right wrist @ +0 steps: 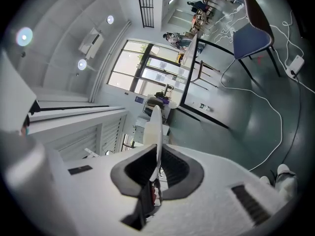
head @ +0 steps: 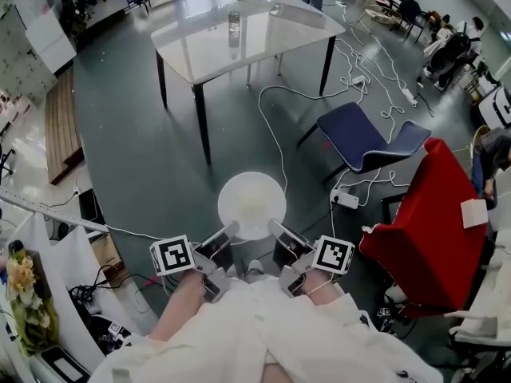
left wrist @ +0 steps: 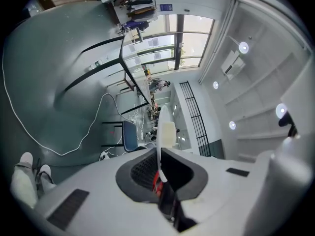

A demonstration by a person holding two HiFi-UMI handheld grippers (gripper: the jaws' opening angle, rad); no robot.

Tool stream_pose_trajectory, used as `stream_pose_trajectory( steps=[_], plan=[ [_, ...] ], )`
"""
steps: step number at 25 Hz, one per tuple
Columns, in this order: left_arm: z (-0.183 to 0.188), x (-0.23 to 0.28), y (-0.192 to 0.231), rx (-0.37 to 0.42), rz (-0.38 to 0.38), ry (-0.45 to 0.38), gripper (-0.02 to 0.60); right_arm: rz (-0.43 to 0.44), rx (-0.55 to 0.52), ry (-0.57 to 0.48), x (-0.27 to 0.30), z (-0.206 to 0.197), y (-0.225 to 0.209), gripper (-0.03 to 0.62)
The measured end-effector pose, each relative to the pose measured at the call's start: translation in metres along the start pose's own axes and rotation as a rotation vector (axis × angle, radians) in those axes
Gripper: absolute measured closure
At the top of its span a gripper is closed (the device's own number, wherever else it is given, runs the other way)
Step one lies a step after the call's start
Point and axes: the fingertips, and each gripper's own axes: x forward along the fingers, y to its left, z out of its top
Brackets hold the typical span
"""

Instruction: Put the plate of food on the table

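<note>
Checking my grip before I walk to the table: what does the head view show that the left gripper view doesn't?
Only the head view: the whole top face of the white plate, the right gripper on its near rim, the bottle on the table, and the red armchair.
Only the left gripper view: the left gripper with its jaws shut on the plate's rim, seen edge-on, plus windows and ceiling lights.
Both: the plate, the blue chair, the floor cables.

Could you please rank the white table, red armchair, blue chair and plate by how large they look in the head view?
1. White table and red armchair: about alike, unranked.
2. Blue chair.
3. Plate, though nearest the camera.
</note>
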Motion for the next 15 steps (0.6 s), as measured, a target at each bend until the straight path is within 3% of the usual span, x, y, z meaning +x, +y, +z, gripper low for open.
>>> stream_pose_trajectory(
  steps=[7,10,15],
  plan=[
    [-0.009,0.019,0.000,-0.010,0.006,0.015,0.557,-0.002,0.107,-0.004,-0.012,0.008,-0.015,0.580],
    [-0.015,0.030,0.000,0.013,0.006,0.018,0.557,-0.005,0.099,0.004,-0.020,0.018,-0.022,0.580],
    [-0.021,0.045,0.002,-0.023,0.008,-0.025,0.555,0.004,0.087,0.047,-0.024,0.030,-0.037,0.580]
  ],
)
